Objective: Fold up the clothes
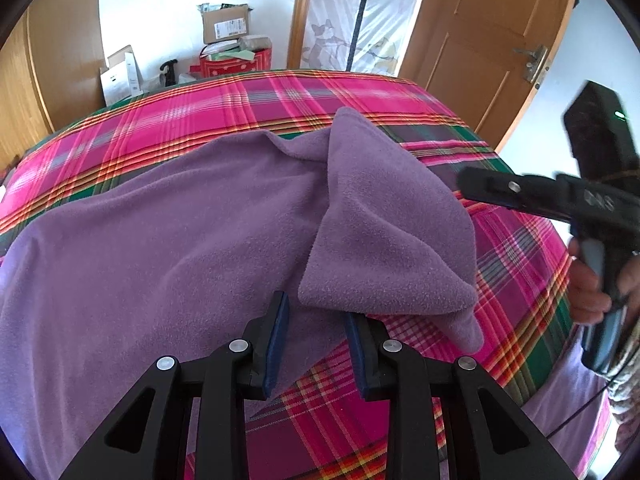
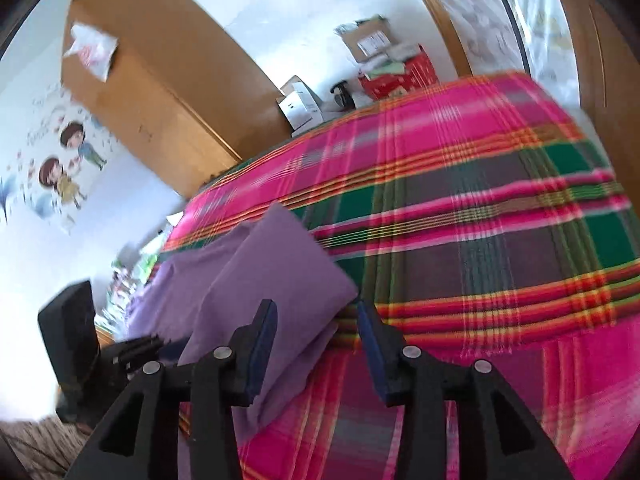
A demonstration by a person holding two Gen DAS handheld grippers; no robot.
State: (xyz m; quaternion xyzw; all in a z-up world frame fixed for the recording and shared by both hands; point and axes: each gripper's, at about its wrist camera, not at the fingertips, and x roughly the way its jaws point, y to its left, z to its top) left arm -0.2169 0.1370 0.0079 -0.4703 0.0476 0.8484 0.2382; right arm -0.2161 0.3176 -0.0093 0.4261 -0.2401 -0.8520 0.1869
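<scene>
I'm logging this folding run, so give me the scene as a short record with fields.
surface: plaid bedspread, pink, green and red
garment: purple fleece garment spread on the bedspread, one part folded over
left gripper: open, jaws either side of the garment's near edge
right gripper: open, holding nothing, beside the folded part
background: cardboard boxes, wooden door

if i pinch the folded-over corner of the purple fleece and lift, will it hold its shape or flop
Probably flop: the purple fleece already drapes in soft rolls and its folded flap sags at the tip. It looks light, so one corner should lift easily. The fuzzy nap should grip the left gripper pads and likely drag on the plaid bedcover.
</scene>
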